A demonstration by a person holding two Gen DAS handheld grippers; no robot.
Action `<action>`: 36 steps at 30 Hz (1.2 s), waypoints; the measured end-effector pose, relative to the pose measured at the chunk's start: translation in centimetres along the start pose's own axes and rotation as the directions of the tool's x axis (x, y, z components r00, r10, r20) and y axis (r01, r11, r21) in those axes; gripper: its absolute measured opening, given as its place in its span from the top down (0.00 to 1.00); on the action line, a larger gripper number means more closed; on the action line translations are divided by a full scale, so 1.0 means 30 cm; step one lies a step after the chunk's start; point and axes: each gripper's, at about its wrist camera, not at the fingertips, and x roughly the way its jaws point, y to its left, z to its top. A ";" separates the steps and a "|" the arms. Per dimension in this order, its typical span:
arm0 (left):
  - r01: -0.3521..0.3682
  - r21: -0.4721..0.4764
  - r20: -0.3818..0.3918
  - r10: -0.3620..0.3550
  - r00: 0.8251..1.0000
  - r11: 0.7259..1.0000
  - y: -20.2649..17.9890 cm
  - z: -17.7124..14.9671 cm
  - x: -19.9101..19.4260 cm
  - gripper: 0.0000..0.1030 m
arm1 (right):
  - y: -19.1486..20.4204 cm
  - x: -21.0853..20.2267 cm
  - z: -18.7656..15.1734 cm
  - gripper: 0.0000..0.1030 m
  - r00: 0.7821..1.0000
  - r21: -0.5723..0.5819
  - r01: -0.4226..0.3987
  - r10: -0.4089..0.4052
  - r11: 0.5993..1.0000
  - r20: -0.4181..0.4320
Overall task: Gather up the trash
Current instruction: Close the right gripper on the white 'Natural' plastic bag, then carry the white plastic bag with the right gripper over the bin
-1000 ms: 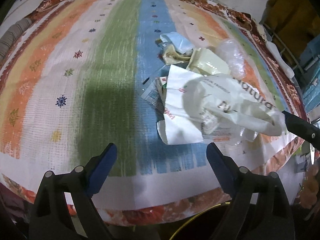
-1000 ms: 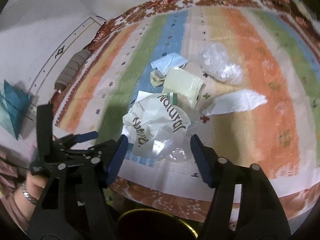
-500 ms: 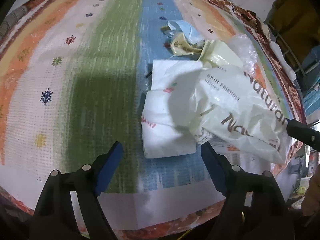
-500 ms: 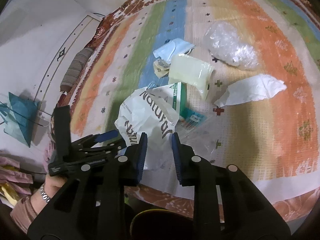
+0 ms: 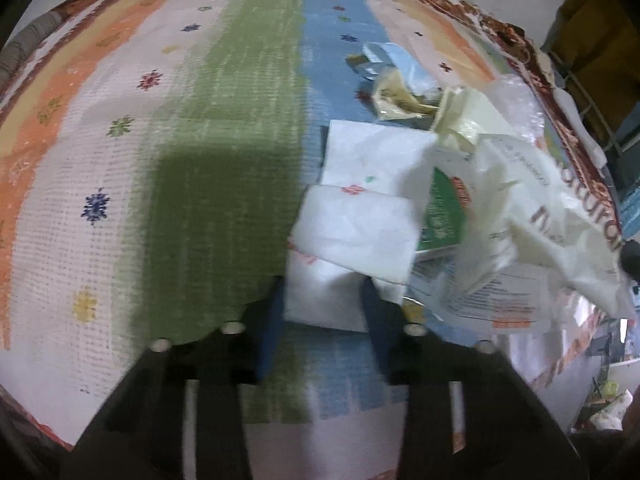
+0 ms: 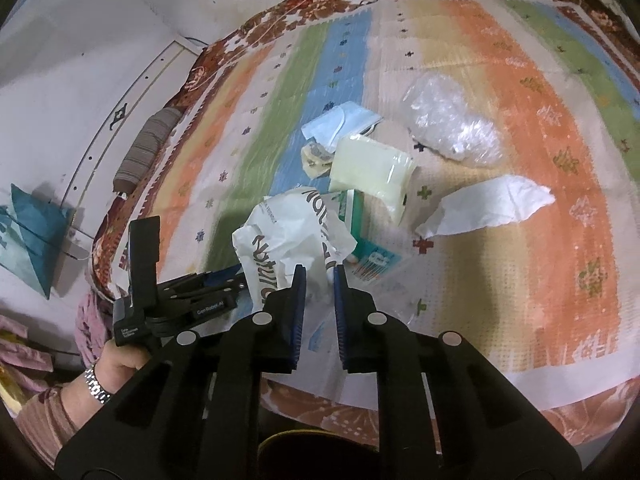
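The white printed bag is bunched up right at the tips of the right gripper, its crumpled lower edge caught between the narrow blue jaws, which are closing on it. Over on the other side, the left gripper has its jaws closing around the near end of a folded white paper wrapper; the picture is blurred there, so whether the pads already press on the paper is hard to say. No bin shows clearly, only a dark yellow-rimmed curve below the right jaws that may be one. Just beyond the right jaws a green-and-white carton pokes out from under the bag, with a teal printed packet beside it to the right. Farther ahead lie a pale yellow pouch, a small crumpled yellow wrapper and a light blue face mask. Ahead and to the right sit a clear crinkled plastic bag and a torn white paper, both well apart from the jaws. Everything rests on the striped bedspread.
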 end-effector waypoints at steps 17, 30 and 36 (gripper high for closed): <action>0.000 0.028 0.082 -0.002 0.997 1.000 -0.059 0.022 -0.204 0.97 | 0.023 -0.115 0.008 0.88 0.995 -0.077 0.073 -0.067 0.994 0.079; -0.060 0.079 0.202 0.043 0.979 0.995 -0.142 -0.035 -0.421 0.98 | 0.045 -0.242 -0.057 0.88 0.976 -0.124 0.177 -0.158 0.976 0.148; -0.025 0.080 0.268 0.003 0.963 0.996 -0.175 -0.083 -0.539 0.98 | 0.089 -0.322 -0.111 0.88 0.966 -0.155 0.197 -0.165 0.968 0.201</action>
